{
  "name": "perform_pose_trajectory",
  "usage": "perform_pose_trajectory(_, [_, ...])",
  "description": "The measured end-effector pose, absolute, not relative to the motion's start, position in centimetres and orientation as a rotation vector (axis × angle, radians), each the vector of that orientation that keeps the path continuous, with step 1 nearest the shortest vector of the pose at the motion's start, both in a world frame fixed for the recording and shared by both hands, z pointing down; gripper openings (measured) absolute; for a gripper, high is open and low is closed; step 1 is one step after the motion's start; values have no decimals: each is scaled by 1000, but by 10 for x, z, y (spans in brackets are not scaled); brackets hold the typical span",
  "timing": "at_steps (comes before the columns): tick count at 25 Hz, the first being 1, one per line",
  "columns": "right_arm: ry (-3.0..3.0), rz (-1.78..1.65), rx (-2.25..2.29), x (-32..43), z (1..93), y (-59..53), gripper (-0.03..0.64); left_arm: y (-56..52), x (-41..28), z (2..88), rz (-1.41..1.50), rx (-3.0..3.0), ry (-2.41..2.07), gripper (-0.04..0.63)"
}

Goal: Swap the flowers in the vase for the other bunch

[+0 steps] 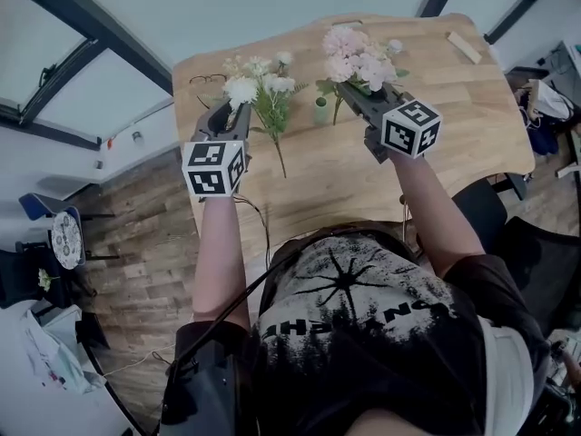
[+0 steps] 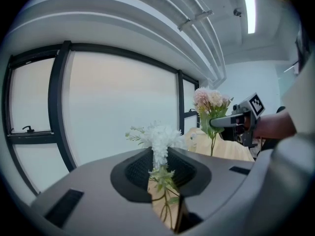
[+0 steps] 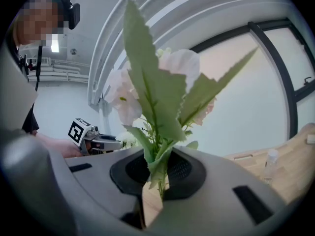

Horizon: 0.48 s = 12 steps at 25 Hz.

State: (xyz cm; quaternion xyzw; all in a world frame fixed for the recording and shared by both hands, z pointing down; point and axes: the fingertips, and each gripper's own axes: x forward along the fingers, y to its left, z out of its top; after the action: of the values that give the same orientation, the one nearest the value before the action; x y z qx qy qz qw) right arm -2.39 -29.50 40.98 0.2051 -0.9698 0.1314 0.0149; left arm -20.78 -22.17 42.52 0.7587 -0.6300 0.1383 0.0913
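My left gripper (image 1: 234,109) is shut on the white bunch (image 1: 260,84), whose stems trail toward me over the wooden table (image 1: 318,180). In the left gripper view the white bloom (image 2: 160,139) stands up between the jaws of the left gripper (image 2: 160,163). Above the table's far side, my right gripper (image 1: 357,94) is shut on the pink bunch (image 1: 357,59). The pink flowers and leaves (image 3: 152,97) fill the right gripper view, and the right gripper (image 3: 157,173) pinches their stem. A small pale green vase (image 1: 320,110) stands between the two bunches, just left of the pink bunch's stem.
A pair of glasses (image 1: 209,79) lies at the table's far left, and a wooden block (image 1: 463,46) at its far right. A small clear bottle (image 3: 269,159) stands on the table in the right gripper view. Office chairs (image 1: 536,252) crowd the right side.
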Motion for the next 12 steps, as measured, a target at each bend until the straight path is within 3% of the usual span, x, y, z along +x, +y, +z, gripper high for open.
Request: perform_pose_trajectory(12, [-3048,396,559,-60,389,-327,45,-185,-238,469,398,2089,-1883,88])
